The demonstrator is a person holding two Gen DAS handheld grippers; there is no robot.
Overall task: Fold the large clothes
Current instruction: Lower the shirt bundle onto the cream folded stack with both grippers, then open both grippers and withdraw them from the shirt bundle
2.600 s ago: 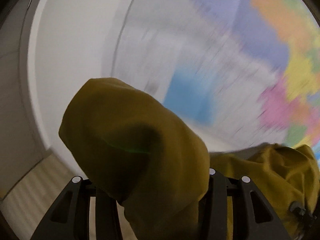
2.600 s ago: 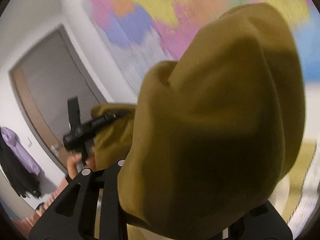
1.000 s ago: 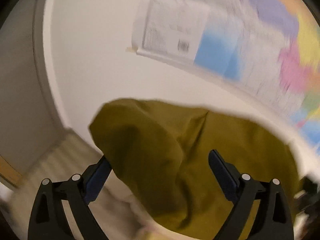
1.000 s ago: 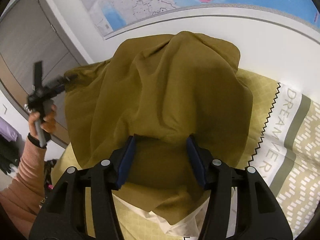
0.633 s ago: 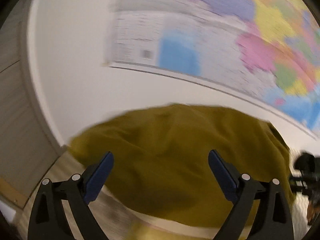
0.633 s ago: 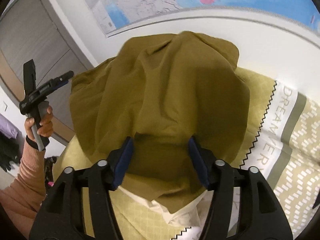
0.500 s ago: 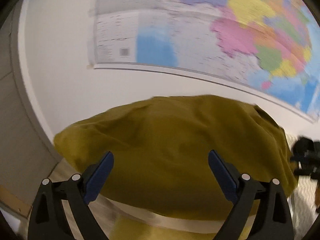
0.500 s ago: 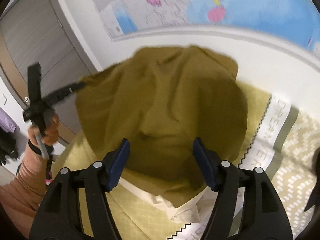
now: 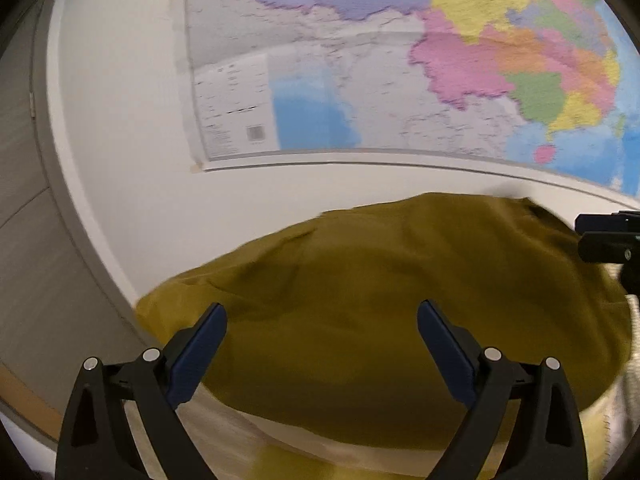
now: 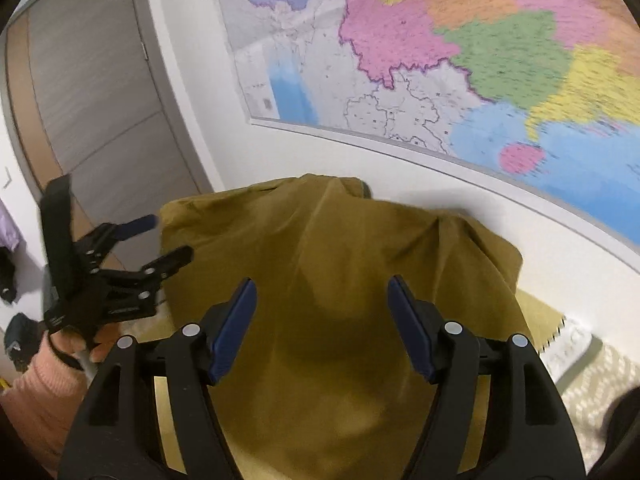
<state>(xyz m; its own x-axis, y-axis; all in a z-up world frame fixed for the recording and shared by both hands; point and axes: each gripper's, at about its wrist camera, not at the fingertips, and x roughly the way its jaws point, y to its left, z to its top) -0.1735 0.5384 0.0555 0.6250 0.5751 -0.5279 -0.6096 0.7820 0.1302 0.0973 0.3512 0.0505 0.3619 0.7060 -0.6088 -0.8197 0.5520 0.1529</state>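
An olive-mustard garment (image 9: 380,280) lies spread in a loose mound on the bed against the wall. My left gripper (image 9: 320,312) hovers in front of it, jaws wide open, nothing between the pads. In the right wrist view the same garment (image 10: 340,260) lies beyond and below my right gripper (image 10: 320,284), which is open, its blue pads clear of the cloth. The left gripper (image 10: 168,238) shows at the garment's left edge, open. The right gripper (image 9: 600,236) pokes in at the right edge of the left wrist view.
A yellow patterned bed cover (image 10: 540,320) lies under the garment, a white woven part (image 10: 592,376) to its right. A large coloured wall map (image 9: 400,60) hangs above. A grey door (image 10: 100,100) stands at the left. A pink sleeve (image 10: 36,384) holds the left gripper.
The right jaws widened and let the garment go, then rose away from it. The left gripper swung sideways and rolled. The garment settled flatter on the bed.
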